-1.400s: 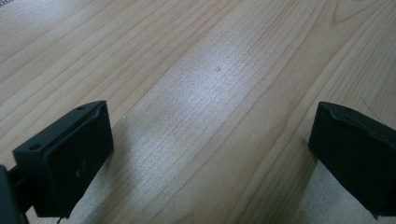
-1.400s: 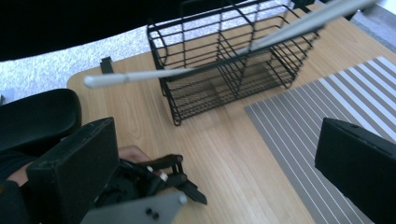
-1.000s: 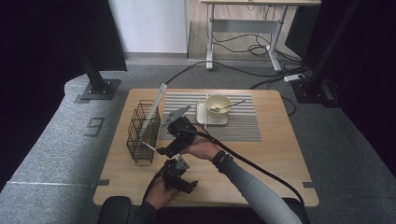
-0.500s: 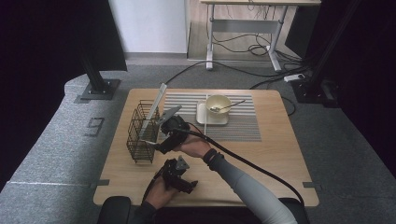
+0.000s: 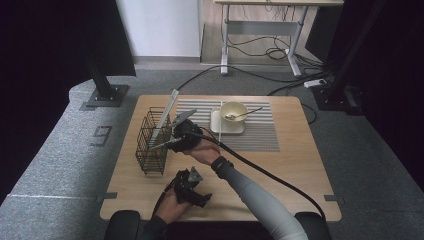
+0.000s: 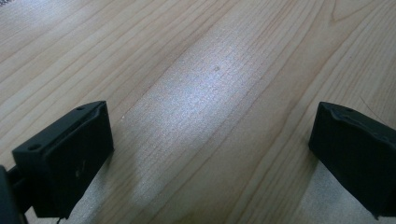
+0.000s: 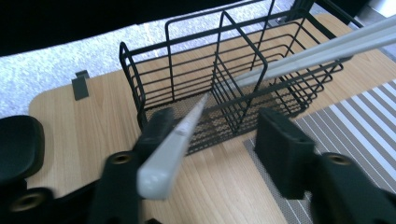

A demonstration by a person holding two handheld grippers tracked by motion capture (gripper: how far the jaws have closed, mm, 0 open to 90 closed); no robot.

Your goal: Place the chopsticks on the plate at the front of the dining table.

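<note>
A black wire basket (image 5: 150,145) stands on the left of the wooden table (image 5: 300,165). Long pale sticks (image 5: 167,112) lean out of it. My right gripper (image 5: 172,137) hovers at the basket's right side, pointing at it. In the right gripper view a thin grey-white stick (image 7: 175,144) lies along the left jaw, blurred, its tip aimed into the basket (image 7: 187,105). The right gripper (image 7: 217,126) has just been closing, but its far jaw stands clear of the stick. My left gripper (image 5: 197,185) rests open near the front edge, with bare wood between its jaws (image 6: 210,154).
A cream bowl (image 5: 234,111) with a spoon sits on a white plate (image 5: 220,127) on a striped mat (image 5: 260,135) at the back centre. The leaning sticks (image 7: 317,51) cross above the basket. A black cable trails from the right gripper across the table.
My right gripper has moved left and slightly down, closer to the basket, with the thin stick now pointing into it. The left gripper has stayed put.
</note>
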